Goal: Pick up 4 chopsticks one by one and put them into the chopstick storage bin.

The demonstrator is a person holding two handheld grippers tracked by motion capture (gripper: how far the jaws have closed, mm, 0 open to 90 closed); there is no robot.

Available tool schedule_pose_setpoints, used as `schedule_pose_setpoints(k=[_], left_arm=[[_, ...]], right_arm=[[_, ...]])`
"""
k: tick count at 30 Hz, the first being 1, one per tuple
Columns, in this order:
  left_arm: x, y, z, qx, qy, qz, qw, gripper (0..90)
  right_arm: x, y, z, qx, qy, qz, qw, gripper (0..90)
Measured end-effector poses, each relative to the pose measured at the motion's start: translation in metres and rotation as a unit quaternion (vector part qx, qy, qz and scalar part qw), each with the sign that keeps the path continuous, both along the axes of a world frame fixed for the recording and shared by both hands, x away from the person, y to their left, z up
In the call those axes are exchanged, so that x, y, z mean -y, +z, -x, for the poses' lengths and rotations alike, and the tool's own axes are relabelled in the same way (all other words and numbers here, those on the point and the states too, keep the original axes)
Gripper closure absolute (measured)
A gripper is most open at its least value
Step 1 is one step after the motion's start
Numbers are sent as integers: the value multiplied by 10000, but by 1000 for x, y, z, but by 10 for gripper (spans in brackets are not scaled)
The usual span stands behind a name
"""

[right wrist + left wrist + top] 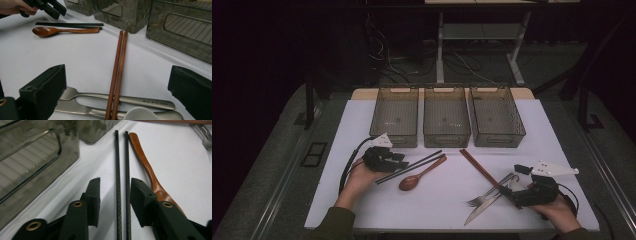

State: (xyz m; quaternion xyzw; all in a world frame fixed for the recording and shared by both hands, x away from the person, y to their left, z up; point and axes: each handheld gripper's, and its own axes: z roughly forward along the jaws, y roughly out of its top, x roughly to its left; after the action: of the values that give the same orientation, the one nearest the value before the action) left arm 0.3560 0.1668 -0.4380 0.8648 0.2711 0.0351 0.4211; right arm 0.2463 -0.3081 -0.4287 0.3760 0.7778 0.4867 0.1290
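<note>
A pair of black chopsticks lies on the white table between the jaws of my left gripper. The jaws stand a little apart and the pads do not press on the sticks. A brown wooden spoon lies right beside them, its bowl under the right jaw. In the high view the left gripper sits at the near end of the black chopsticks. My right gripper stands wide open over brown chopsticks, which cross a metal fork and a knife.
Three translucent grey bins stand side by side at the back of the table. A white spoon bowl lies close under the right gripper. The person's left hand holds the other gripper at the far left.
</note>
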Motion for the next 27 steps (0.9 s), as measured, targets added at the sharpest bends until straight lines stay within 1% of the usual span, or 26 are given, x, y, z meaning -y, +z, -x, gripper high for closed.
schedule_pose_setpoints(k=[1, 2, 3, 4, 7, 9, 13, 17, 18, 20, 23, 25, 27], left_arm=[[-1, -1, 0, -34, 39, 13, 10000, 621], [-1, -1, 0, -38, 38, 13, 10000, 643], [-1, -2, 0, -49, 21, -11, 10000, 682], [0, -3, 0, -81, -1, -26, 10000, 682], [3, -5, 1, -116, -94, -122, 9998, 730], [6, -6, 2, -85, -137, -176, 9997, 750], [8, -7, 2, -65, -148, -243, 9996, 771], [11, -8, 2, -34, -119, -232, 9997, 790], [11, -9, 1, -9, -162, -273, 9995, 799], [13, -10, 2, -48, -135, -252, 9996, 805], [14, -12, 1, -41, -200, -321, 9993, 819], [16, -12, 2, -39, -171, -323, 9993, 824], [16, -12, 2, 24, -183, -384, 9991, 839]], right_arm=[[0, 0, 0, 0, 0, 0, 10000, 16], [0, 0, 0, 1, 4, 0, 10000, 16], [0, 0, 0, -3, 2, 0, 10000, 17], [0, 0, 0, -3, 2, 0, 10000, 17], [-1, 0, 0, -7, 0, 11, 10000, 16], [0, 0, 0, -10, 4, 11, 10000, 16], [0, 0, 0, -5, 4, 15, 10000, 16], [-1, -1, -1, 0, 7, 34, 10000, 16], [-1, -1, -1, 0, 8, 39, 10000, 16], [-1, -1, -1, 5, 11, 45, 10000, 16], [-1, -1, -1, 2, 6, 41, 10000, 16], [-1, -1, -1, 2, 3, 42, 10000, 16], [-1, -1, -1, -1, 2, 45, 10000, 16]])
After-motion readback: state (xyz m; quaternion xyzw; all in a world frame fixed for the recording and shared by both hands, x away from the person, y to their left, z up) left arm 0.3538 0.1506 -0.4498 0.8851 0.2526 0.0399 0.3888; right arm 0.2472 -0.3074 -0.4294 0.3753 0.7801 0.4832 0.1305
